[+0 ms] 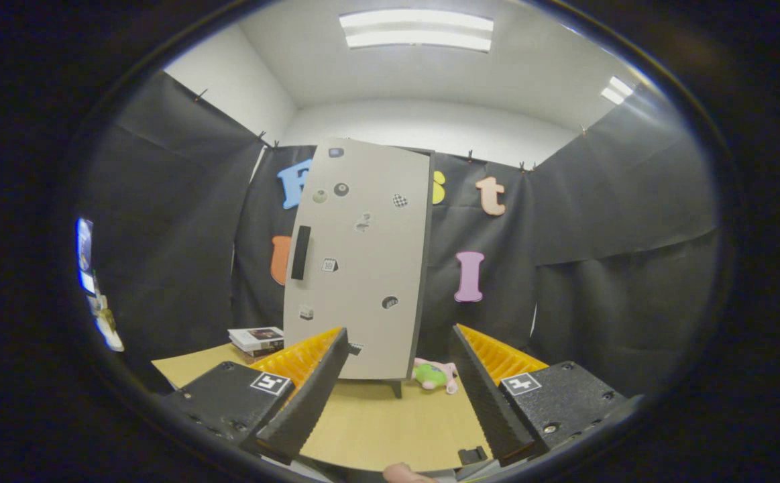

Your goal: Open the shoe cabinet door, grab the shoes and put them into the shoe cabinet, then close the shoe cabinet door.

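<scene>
A tall grey shoe cabinet (363, 261) stands on the wooden table beyond my fingers, its door shut and dotted with small stickers. A black vertical handle (300, 252) sits near the door's left edge. My gripper (400, 342) is open, its two fingers spread wide and nothing between them. It hangs above the table some way short of the cabinet, with the cabinet's lower part showing in the gap. A small pink and green shoe (435, 375) lies on the table by the cabinet's right foot, just ahead of my right finger.
A stack of books (257, 340) lies on the table left of the cabinet. The wooden table (376, 429) runs from my fingers to the cabinet. Black cloth walls close the booth behind and at both sides. Part of a hand (406, 474) shows below the fingers.
</scene>
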